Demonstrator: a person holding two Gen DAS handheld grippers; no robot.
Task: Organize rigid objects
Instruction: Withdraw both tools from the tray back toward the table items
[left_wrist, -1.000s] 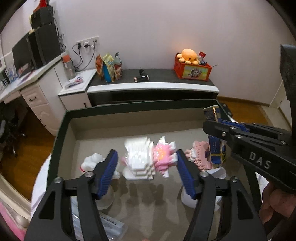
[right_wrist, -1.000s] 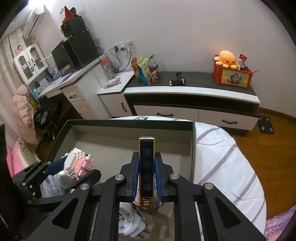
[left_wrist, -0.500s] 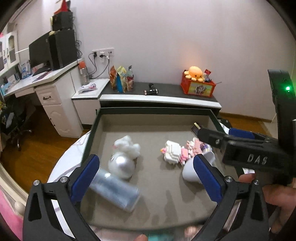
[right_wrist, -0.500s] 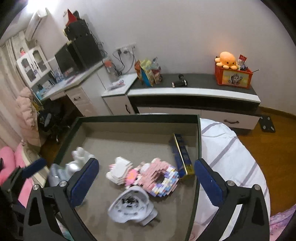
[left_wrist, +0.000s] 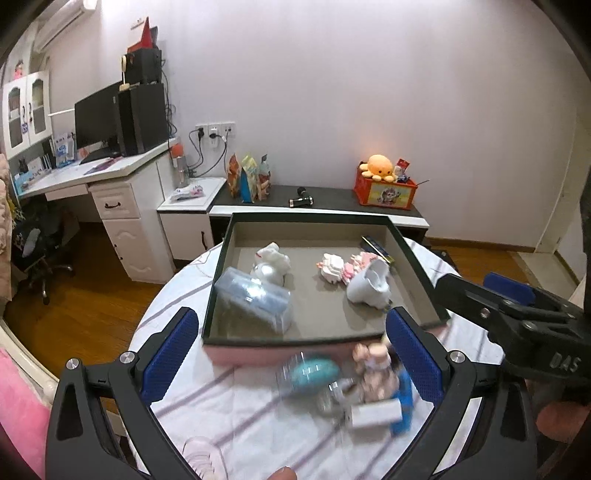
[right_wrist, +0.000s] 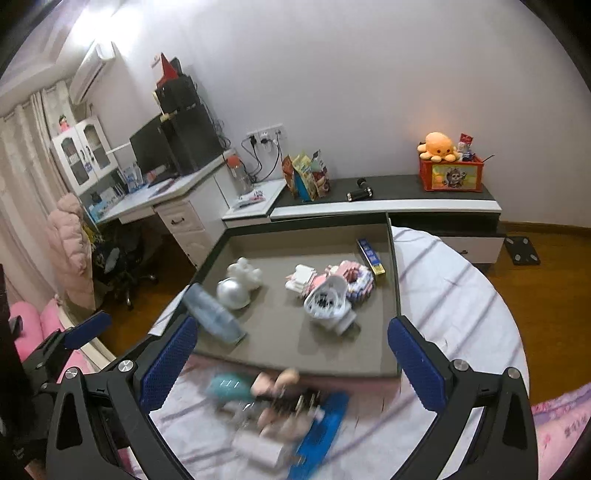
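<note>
Hovering wide open and empty, the left gripper and right gripper frame a blurred heap on the cloth before the tray, which holds several items already. A blind grab could scatter it.

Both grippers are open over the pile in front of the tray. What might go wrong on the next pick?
1. The loose pile is tightly jumbled and blurred, so the fingers may catch two things at once.
2. The clear container leans on the tray's left wall and may tip out if bumped.
3. The left gripper and right gripper hover close together; they might collide.
</note>
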